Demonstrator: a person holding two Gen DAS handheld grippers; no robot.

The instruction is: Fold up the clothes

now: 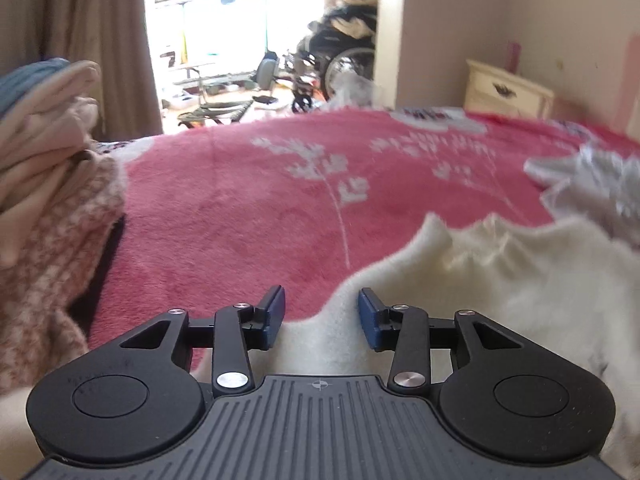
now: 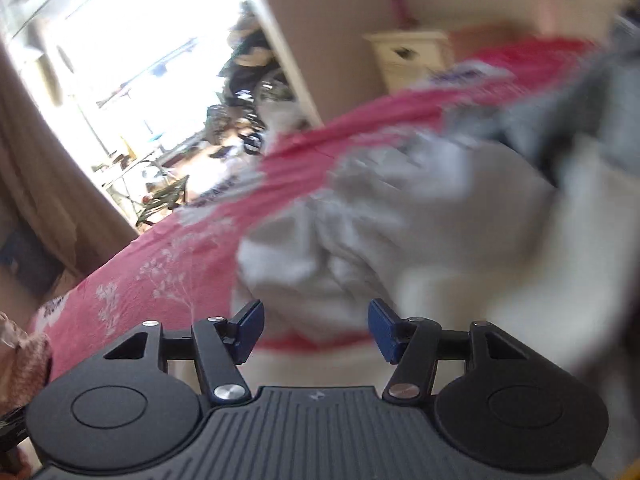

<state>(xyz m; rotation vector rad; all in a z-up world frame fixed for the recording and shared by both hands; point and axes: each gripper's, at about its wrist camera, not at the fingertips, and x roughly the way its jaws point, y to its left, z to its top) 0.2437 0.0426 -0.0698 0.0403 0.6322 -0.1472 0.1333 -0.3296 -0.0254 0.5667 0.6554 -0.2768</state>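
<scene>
A white fluffy garment [image 1: 500, 280] lies on the pink flowered bedspread [image 1: 240, 208] at the lower right. My left gripper [image 1: 322, 316] stands open just over its left edge, the blue pads apart with fabric showing below the gap and nothing pinched. A crumpled grey garment [image 1: 592, 184] lies beyond it at the right. The right wrist view is tilted and blurred. There my right gripper [image 2: 316, 328] is open above the bedspread [image 2: 160, 248], facing the pale grey garment [image 2: 400, 220], with nothing between its pads.
A stack of folded clothes [image 1: 48, 128] rises at the left edge of the bed. A cream nightstand [image 1: 508, 90] stands by the far wall. Beyond the bed, a bright doorway shows a wheelchair [image 1: 340, 60] and clutter. A brown curtain [image 1: 100, 40] hangs at the left.
</scene>
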